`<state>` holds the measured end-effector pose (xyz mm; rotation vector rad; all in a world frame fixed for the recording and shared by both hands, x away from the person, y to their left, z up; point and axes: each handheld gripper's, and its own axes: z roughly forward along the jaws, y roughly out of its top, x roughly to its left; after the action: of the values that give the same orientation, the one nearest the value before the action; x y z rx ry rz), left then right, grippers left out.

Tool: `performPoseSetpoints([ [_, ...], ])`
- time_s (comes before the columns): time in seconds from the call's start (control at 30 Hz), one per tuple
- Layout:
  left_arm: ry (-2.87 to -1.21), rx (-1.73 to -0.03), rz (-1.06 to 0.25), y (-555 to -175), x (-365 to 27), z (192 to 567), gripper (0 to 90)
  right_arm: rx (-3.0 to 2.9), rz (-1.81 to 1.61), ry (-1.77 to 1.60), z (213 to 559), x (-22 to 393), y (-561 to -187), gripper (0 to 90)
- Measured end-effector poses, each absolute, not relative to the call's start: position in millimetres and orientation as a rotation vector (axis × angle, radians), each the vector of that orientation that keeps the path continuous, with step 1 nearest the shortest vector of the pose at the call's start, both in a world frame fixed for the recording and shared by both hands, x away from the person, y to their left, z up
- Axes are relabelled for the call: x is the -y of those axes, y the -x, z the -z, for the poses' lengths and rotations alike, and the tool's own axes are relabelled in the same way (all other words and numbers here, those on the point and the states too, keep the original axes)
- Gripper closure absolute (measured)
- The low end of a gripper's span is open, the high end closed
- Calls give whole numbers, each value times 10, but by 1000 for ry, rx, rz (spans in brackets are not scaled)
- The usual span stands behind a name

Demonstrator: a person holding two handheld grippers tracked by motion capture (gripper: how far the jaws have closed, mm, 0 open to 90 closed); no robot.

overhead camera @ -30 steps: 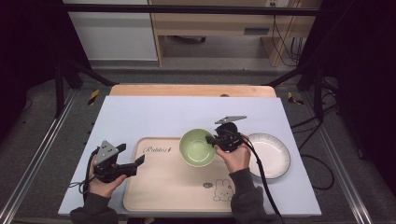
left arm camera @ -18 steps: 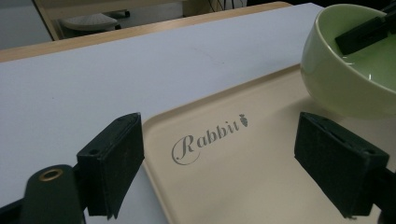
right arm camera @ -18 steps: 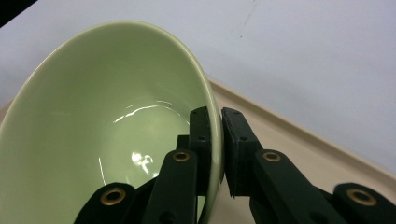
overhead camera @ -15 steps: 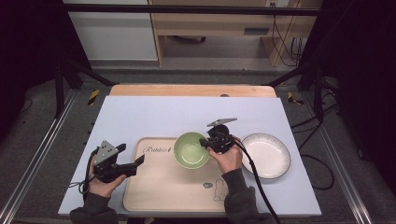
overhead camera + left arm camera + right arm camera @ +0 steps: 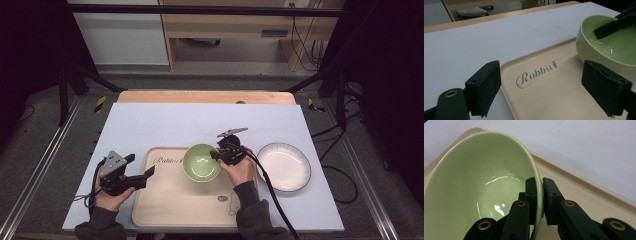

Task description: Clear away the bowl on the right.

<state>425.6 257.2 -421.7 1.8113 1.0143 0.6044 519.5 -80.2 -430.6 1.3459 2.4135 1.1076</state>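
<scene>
The right gripper (image 5: 539,195) pinches the green bowl (image 5: 201,162) by its three-o'clock rim over the tray (image 5: 170,212); such a thin grip may slip, tilting it; the left gripper (image 5: 541,90) gapes empty.

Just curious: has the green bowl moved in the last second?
Yes. The green bowl shifted left over the tray, away from the white plate.
</scene>
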Motion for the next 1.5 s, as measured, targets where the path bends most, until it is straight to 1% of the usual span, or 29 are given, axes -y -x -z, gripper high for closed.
performPoseSetpoints([
  [0.6, -1811, -1016, -604, -4258, -2574, 4221, 155, -2440, -1085, -1357, 4393, 733, -5213, 833],
  [1.5, -1813, -1016, -605, -4259, -2572, 4222, 155, -2441, -1086, -1376, 4470, 744, -5278, 840],
])
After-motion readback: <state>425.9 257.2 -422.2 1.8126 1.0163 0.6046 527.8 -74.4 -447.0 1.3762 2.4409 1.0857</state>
